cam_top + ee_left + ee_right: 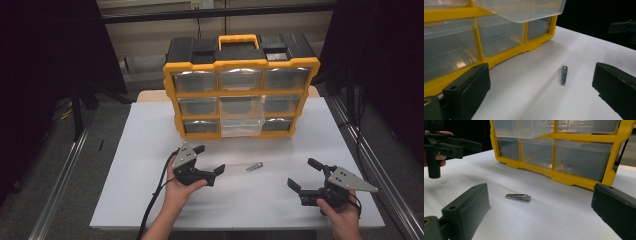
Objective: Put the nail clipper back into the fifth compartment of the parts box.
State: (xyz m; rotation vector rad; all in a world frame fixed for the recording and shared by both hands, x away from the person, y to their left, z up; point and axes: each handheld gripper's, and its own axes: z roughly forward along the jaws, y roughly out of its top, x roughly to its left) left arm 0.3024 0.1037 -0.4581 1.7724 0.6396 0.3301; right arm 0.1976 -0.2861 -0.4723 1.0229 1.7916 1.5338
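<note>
The left gripper (209,159) hangs with jaws spread and empty. One nail clipper (254,166) lies on the white table (140,135) between two grippers, before one nine-drawer yellow organizer (241,91) whose middle drawer (242,120) sticks out. The right gripper (305,175) gapes, empty.

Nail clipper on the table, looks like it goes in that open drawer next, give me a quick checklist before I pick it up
1. Nail clipper lying free on the table, nothing touching it: ok.
2. Left gripper open, with the clipper in the gap between its jaws in the left gripper view: ok.
3. Right gripper open and apart from the clipper: ok.
4. Middle drawer of the organizer pulled out: ok.
5. Room in the drawer: looks empty through its clear walls, though its floor is not plain to see: cannot tell.
6. Path from clipper to drawer free of other things: ok.
</note>
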